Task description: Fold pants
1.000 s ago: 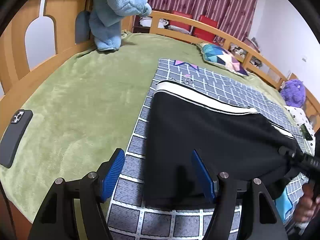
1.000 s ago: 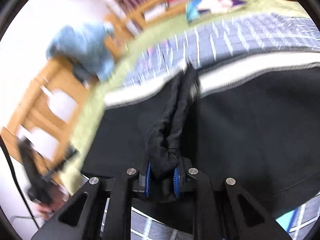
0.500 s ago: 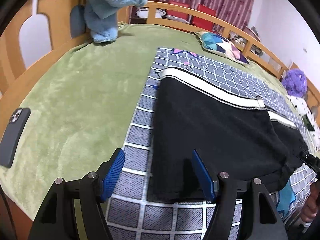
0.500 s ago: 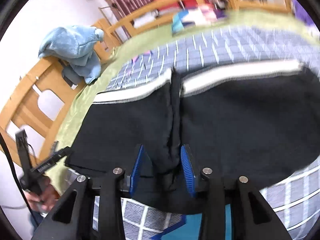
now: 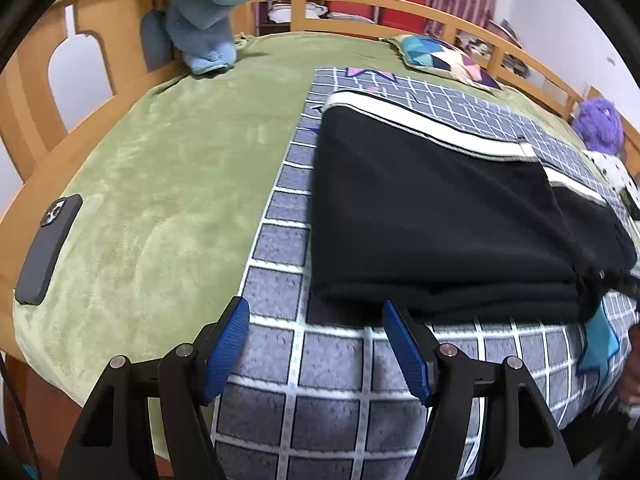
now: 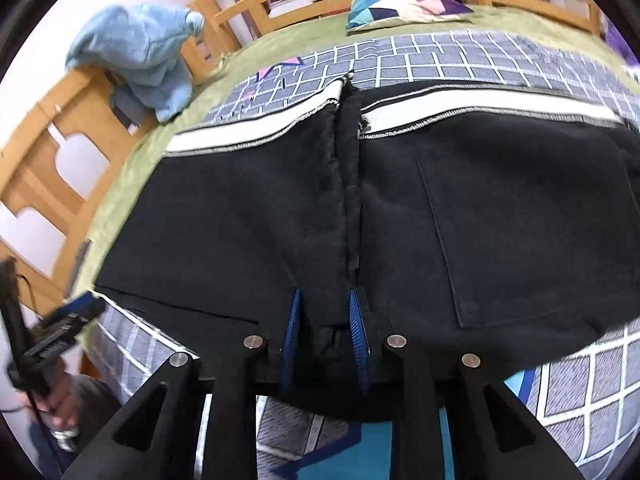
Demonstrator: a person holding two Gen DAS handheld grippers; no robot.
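Observation:
Black pants (image 5: 440, 220) with a white side stripe lie folded on a grey grid mat (image 5: 280, 240). My left gripper (image 5: 316, 306) stands open just short of their near folded edge, over the mat, with nothing held. In the right wrist view the pants (image 6: 480, 200) spread flat, with a seam ridge running toward me. My right gripper (image 6: 324, 294) straddles the near end of that ridge. Its jaws are closing with black fabric between them, and the left pad still shows clear of the cloth. The left gripper (image 6: 68, 320) and the hand holding it show at the far left.
A green blanket (image 5: 160, 168) covers the bed inside a wooden rail (image 5: 32, 92). A dark phone (image 5: 48, 248) lies near the left edge. A blue fleece garment (image 5: 208, 12) hangs on the rail. At the far side are a patterned pillow (image 5: 444, 56) and a purple plush (image 5: 598, 124).
My right gripper let go of the bunched fabric it held up, and the pants dropped flat; its jaws opened, then narrowed. My left gripper drew back from over the pants to their near edge.

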